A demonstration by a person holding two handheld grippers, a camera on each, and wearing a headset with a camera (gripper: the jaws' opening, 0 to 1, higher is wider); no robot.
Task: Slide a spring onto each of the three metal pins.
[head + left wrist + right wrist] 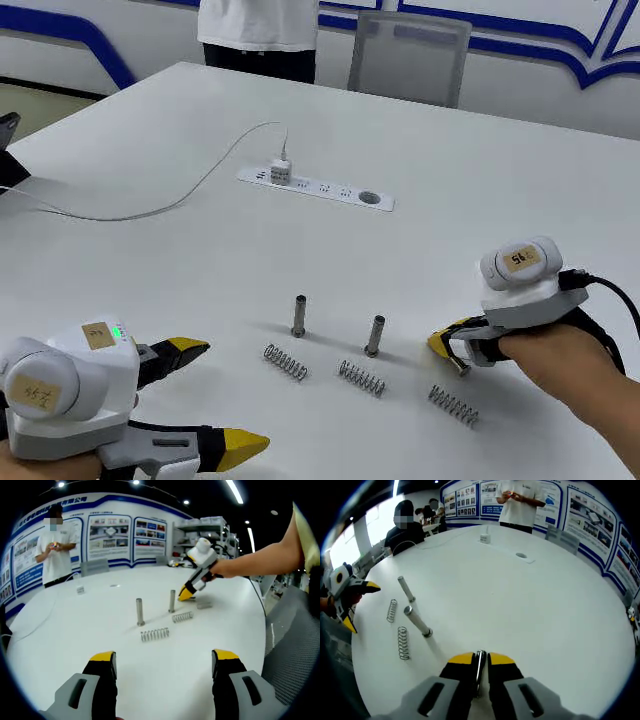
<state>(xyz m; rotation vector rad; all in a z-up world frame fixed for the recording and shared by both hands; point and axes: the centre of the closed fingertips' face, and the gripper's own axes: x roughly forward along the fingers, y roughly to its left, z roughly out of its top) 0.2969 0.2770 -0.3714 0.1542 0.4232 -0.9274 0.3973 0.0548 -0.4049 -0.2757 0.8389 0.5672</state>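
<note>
Head looks down; gripper views oppose, sharing pins (298, 315)

Pin (478, 672): mostly hidden between the right gripper (480, 656) jaws. Head view: person (258, 25) at 12 o'clock cut off at torso; left gripper (225, 392) cropped at 7 o'clock.

Matt table (200, 250), metal pins (298, 315) (dull sheen), wire springs (285, 361)

Readable text: close to none.
Tan sticker (521, 259) on the right hand-held gripper (445, 345): handwritten marks, maybe digits, unclear. Two stickers (35, 392) on the left hand-held gripper (232, 392): same. Wall posters (107, 531): print too small to read.
</note>
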